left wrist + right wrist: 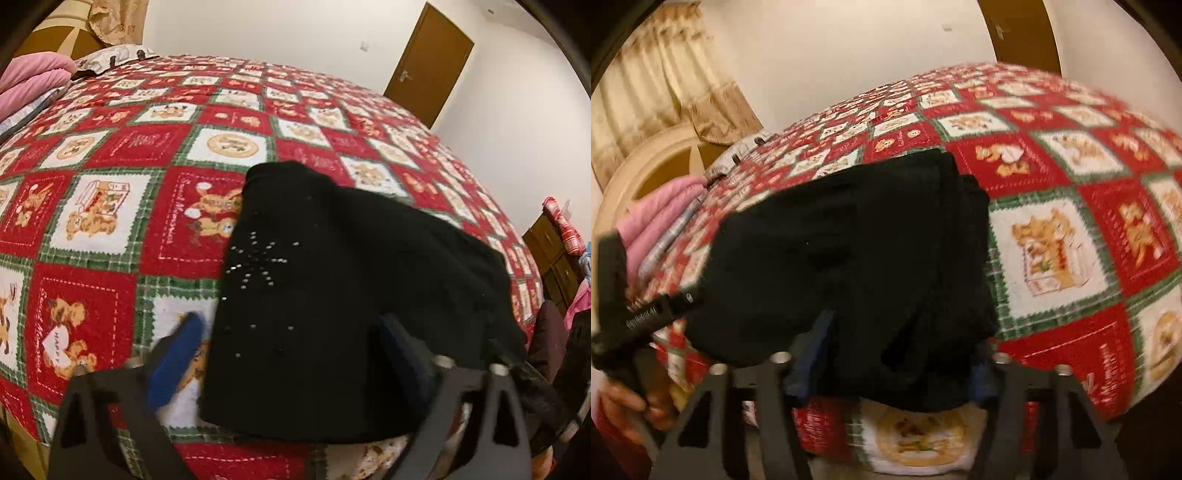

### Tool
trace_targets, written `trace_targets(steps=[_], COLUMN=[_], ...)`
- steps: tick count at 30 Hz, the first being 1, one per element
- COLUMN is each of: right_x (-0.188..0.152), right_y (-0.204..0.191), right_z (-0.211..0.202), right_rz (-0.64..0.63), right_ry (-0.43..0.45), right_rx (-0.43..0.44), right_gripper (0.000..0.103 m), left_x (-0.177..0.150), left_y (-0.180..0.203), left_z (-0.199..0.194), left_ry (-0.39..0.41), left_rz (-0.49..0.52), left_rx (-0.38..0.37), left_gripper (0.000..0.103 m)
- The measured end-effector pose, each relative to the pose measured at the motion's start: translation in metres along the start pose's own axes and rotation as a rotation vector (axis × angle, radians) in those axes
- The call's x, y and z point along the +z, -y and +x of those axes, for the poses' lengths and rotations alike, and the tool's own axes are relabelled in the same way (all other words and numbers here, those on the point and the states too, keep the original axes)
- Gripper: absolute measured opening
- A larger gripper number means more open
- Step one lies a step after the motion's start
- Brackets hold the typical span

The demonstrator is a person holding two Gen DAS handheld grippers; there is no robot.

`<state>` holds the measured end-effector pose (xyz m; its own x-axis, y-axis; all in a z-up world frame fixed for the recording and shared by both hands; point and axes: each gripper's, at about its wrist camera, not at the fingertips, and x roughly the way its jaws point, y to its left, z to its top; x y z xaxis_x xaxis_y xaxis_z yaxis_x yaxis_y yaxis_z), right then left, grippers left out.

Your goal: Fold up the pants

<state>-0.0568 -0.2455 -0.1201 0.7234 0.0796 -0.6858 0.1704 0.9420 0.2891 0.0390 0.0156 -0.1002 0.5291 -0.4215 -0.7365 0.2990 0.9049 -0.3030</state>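
The black pants [351, 295] lie folded in a compact pile on the red, white and green teddy-bear bedspread [110, 221], near its front edge. Small silver studs form a star on the fabric. My left gripper [291, 354] is open, its blue pads on either side of the pile's near edge and holding nothing. In the right wrist view the same black pile [849, 258] lies between my right gripper's [897, 354] open fingers, and the left gripper's body [639, 317] shows at the far left in a hand.
Pink folded bedding [33, 81] and a pillow sit at the head of the bed. A brown door [428, 62] is in the far wall. A wooden cabinet with clothes [557, 251] stands to the right. Beige curtains [665, 85] hang behind the headboard.
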Motion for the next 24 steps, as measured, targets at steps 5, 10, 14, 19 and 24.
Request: trace_targets(steps=[5, 10, 14, 19, 24], right_x=[0.009, 0.023, 0.051, 0.087, 0.12], right_y=[-0.013, -0.037, -0.062, -0.111, -0.164], right_z=[-0.006, -0.026, -0.036, -0.026, 0.013], right_rz=[-0.085, -0.173, -0.233, -0.339, -0.436], right_ry=[-0.002, 0.05, 0.095, 0.156, 0.2], right_rx=[-0.01, -0.007, 0.037, 0.145, 0.248], right_gripper=[0.034, 0.033, 0.032, 0.032, 0.032], left_x=[0.0, 0.007, 0.023, 0.059, 0.093], left_y=[0.007, 0.017, 0.017, -0.009, -0.056], left_z=[-0.008, -0.022, -0.043, -0.07, -0.091], left_ry=[0.013, 0.081, 0.156, 0.28, 0.385], left_rz=[0.009, 0.067, 0.092, 0.076, 0.034], left_rx=[-0.056, -0.044, -0.038, 0.065, 0.201], left_gripper=[0.025, 0.02, 0.018, 0.018, 0.018])
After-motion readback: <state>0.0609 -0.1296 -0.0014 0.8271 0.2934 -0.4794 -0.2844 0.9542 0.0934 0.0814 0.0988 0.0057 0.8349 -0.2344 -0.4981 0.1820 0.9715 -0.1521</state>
